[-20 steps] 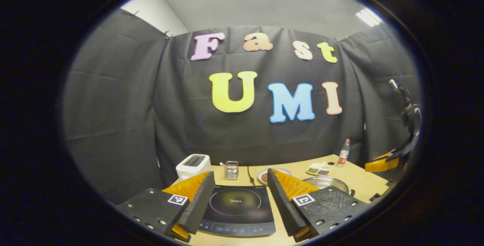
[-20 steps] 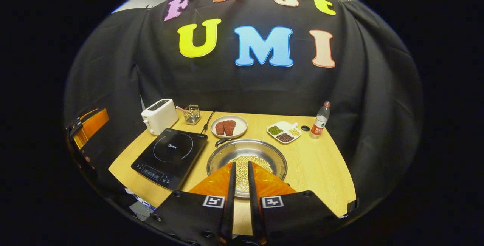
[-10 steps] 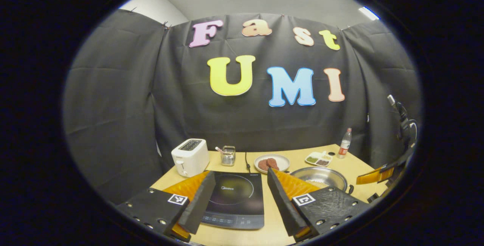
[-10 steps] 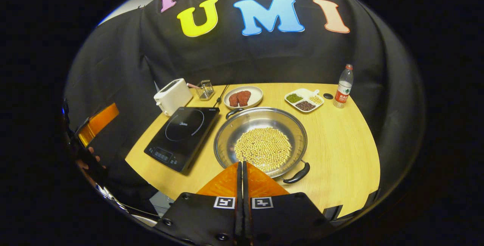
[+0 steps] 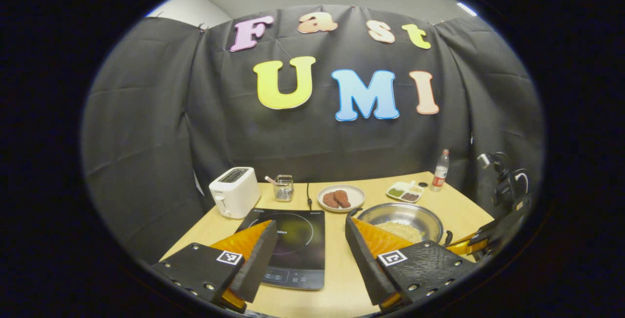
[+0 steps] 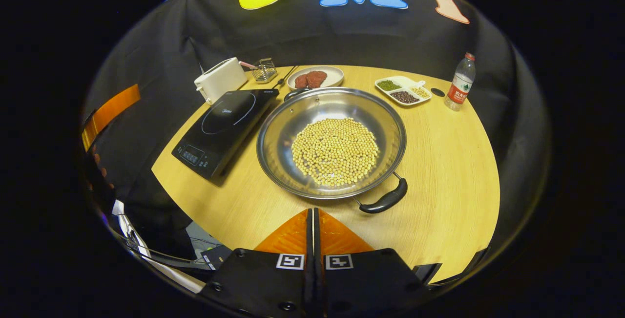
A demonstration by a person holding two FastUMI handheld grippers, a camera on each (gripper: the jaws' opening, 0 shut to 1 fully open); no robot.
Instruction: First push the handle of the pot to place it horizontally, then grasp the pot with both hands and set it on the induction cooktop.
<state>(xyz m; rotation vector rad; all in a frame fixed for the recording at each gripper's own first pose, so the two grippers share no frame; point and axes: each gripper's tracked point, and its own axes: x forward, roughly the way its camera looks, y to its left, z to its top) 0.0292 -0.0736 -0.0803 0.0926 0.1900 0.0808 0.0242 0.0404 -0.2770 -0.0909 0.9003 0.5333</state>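
So far nothing of the task looks done. The pot [image 6: 332, 142] sits on the table [image 6: 454, 171] beside the induction cooktop [image 6: 227, 125], not on it, and its two handles lie on a diagonal: near handle [image 6: 385, 201] at about 5 o'clock of the rim, far handle [image 6: 295, 93] at about 11 o'clock. Judged from that, the push to bring the handles horizontal is not yet made; the two-handed lift and the placing on the cooktop are both left.

Right gripper [image 6: 313, 220]: fingers closed flat against each other, holding nothing. It hangs above the near table edge, apart from the pot. In the right gripper view the pot lies straight ahead at 12 o'clock, the near handle at roughly 1 o'clock and closest to the tips. A closed tip suits a push.

Left gripper [image 5: 307, 240]: fingers spread wide, nothing between them, above the near end of the cooktop. In the left gripper view the pot is at about 2 o'clock, partly behind the right-hand finger; the right gripper shows low at 3 o'clock, beyond the pot.

Pot contents: a layer of pale beans [image 6: 336, 151], loose. Judgement: a tilt on lifting could spill them.

Farther back: plate of meat [image 6: 315, 77], divided dish [image 6: 403, 91], bottle [image 6: 460, 83], toaster [image 6: 219, 79].
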